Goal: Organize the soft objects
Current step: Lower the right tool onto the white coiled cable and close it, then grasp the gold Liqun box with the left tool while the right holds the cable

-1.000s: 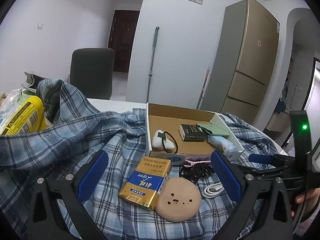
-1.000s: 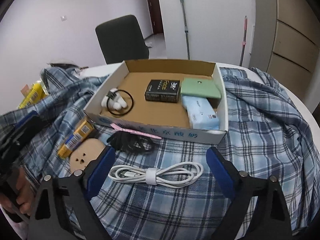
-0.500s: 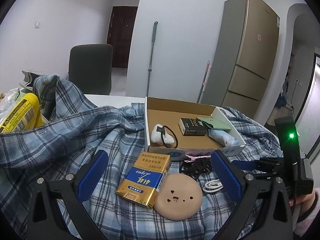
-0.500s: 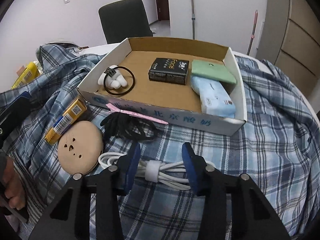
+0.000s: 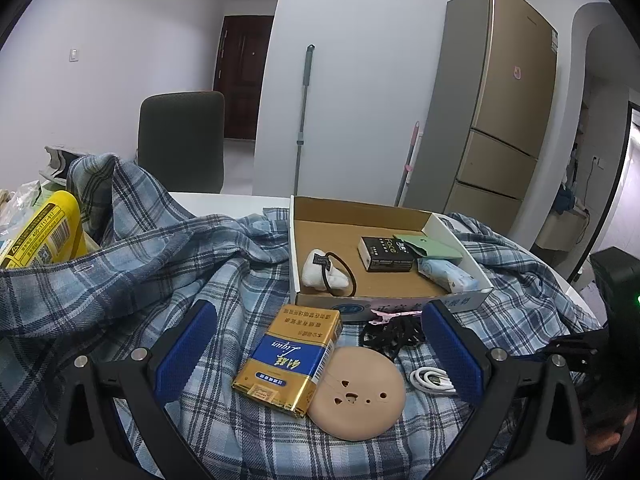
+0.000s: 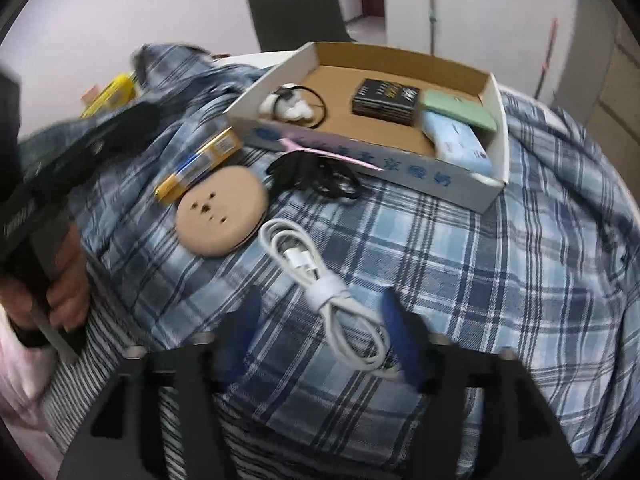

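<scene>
Blue-padded right tongs (image 6: 320, 334) opening — white cable (image 6: 320, 280) between, untouched; left tongs (image 5: 316, 356) agape.

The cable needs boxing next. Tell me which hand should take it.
Right. The right tool already straddles the white cable, jaws opening around it without pressing. The left tool frames the gold pack and tan disc.

Black two-finger left gripper (image 5: 320, 344) and right gripper (image 6: 322, 328) carry blue pads (image 5: 184, 344) and silver screws (image 5: 138, 354); a pink sleeve (image 6: 16, 364) shows.
</scene>
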`<state>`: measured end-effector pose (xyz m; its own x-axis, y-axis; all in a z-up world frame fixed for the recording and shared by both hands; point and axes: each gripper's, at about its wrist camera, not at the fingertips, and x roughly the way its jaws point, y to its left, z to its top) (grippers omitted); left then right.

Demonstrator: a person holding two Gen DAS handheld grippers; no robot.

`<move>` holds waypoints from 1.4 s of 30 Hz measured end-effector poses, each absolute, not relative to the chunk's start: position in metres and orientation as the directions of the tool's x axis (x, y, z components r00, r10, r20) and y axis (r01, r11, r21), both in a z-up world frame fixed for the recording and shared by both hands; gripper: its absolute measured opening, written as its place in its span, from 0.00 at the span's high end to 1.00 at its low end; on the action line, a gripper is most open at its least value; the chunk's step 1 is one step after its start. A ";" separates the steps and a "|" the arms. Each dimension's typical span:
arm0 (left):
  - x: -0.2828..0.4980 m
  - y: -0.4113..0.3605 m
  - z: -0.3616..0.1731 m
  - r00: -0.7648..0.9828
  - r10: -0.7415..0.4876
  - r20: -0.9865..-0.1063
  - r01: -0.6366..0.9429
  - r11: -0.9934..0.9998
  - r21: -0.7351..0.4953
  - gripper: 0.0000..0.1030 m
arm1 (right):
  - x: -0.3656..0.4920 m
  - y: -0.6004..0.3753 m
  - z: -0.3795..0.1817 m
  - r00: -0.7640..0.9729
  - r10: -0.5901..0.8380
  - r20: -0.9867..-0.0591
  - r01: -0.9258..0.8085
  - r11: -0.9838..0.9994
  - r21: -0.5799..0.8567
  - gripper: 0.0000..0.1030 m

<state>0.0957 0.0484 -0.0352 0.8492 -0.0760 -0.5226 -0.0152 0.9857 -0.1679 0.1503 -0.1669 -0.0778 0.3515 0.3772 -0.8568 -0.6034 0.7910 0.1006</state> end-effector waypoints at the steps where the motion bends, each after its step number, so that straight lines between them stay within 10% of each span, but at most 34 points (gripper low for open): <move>1: 0.096 0.049 -0.035 0.849 -0.077 -0.522 -0.014 0.986 -0.167 0.00 | 0.146 -0.163 -0.079 0.367 0.361 -0.857 -0.616 0.785 0.067 0.36; 5: 0.095 0.049 -0.034 0.851 -0.079 -0.519 -0.010 0.986 -0.165 0.00 | 0.147 -0.156 -0.088 0.394 0.302 -0.868 -0.631 0.776 -0.016 0.38; 14: 0.091 0.045 -0.031 0.857 -0.101 -0.506 0.020 0.986 -0.163 0.00 | 0.156 -0.171 -0.090 0.411 0.296 -0.862 -0.583 0.812 0.001 0.80; 32: 0.087 0.045 -0.028 0.857 -0.107 -0.503 0.024 0.985 -0.169 0.00 | 0.159 -0.160 -0.064 0.608 0.366 -0.705 -0.385 0.912 0.142 0.81; 42: 0.091 0.045 -0.032 0.845 -0.107 -0.524 0.023 0.986 -0.164 0.00 | 0.165 -0.138 -0.095 0.516 0.342 -0.785 -0.446 0.890 0.094 0.75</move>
<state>0.0911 0.0452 -0.0323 0.8452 -0.1073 -0.5236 0.0235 0.9861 -0.1642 0.1649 -0.1381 -0.0953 0.5163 0.3415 -0.7853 -0.4463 0.8900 0.0936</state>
